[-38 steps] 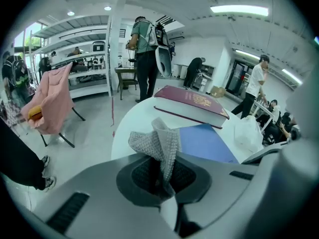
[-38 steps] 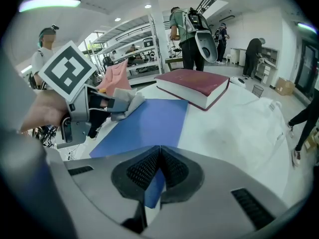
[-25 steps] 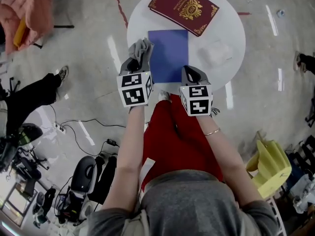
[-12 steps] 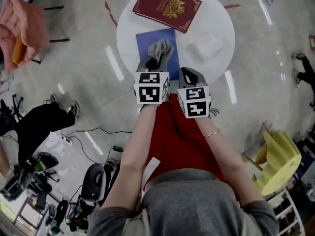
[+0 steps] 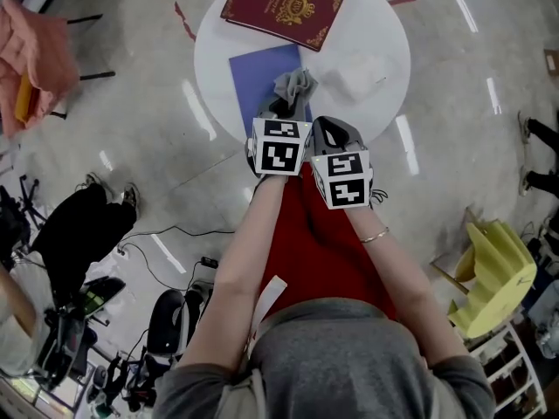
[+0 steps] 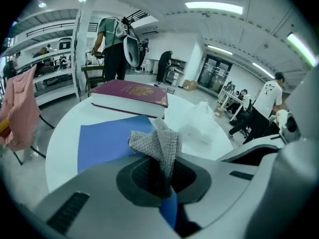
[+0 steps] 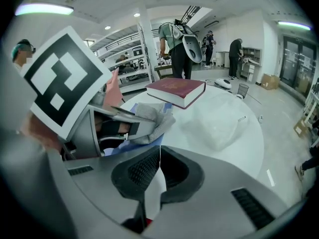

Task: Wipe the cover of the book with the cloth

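A thin blue book (image 5: 260, 81) lies flat on the round white table (image 5: 384, 33), with a thick maroon book (image 5: 281, 5) behind it. My left gripper (image 5: 286, 112) is shut on a grey cloth (image 5: 295, 84), held over the blue cover's near right edge. In the left gripper view the cloth (image 6: 157, 143) sticks up from the jaws, with the blue cover (image 6: 104, 141) under and left of it. My right gripper (image 5: 327, 131) is shut and empty at the table's near edge, close beside the left one. Its jaws (image 7: 158, 156) meet with nothing between them.
A crumpled clear plastic bag (image 5: 358, 71) lies on the table to the right of the blue book. A yellow chair (image 5: 498, 273) stands on the floor at the right. Bags and cables (image 5: 166, 321) lie at the lower left. People stand in the background of the gripper views.
My left gripper has carried the cloth from the blue book's left edge rightwards to its right edge, ending close to the right gripper. The right gripper has stayed put.
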A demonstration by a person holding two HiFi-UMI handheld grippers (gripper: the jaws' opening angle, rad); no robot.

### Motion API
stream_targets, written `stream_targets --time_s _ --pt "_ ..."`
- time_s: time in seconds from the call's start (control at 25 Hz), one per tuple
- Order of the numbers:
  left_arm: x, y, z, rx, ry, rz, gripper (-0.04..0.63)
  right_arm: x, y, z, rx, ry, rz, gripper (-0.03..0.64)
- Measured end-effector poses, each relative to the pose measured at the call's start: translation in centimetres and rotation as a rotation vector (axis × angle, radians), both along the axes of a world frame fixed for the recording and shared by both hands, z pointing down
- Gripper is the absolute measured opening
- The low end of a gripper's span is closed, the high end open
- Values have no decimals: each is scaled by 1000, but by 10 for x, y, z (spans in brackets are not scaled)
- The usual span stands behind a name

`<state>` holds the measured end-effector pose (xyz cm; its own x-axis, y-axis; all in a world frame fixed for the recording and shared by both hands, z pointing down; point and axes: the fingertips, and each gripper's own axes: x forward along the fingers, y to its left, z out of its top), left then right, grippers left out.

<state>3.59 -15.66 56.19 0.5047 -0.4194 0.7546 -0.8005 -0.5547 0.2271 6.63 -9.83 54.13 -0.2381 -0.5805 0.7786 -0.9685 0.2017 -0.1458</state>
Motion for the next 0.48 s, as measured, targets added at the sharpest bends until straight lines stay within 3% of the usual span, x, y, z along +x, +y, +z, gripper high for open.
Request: stream_targets --time_s 0.48 --pt "-37 -5 9 -15 -21 -55 29 -21 2 29 -103 18 -62 29"
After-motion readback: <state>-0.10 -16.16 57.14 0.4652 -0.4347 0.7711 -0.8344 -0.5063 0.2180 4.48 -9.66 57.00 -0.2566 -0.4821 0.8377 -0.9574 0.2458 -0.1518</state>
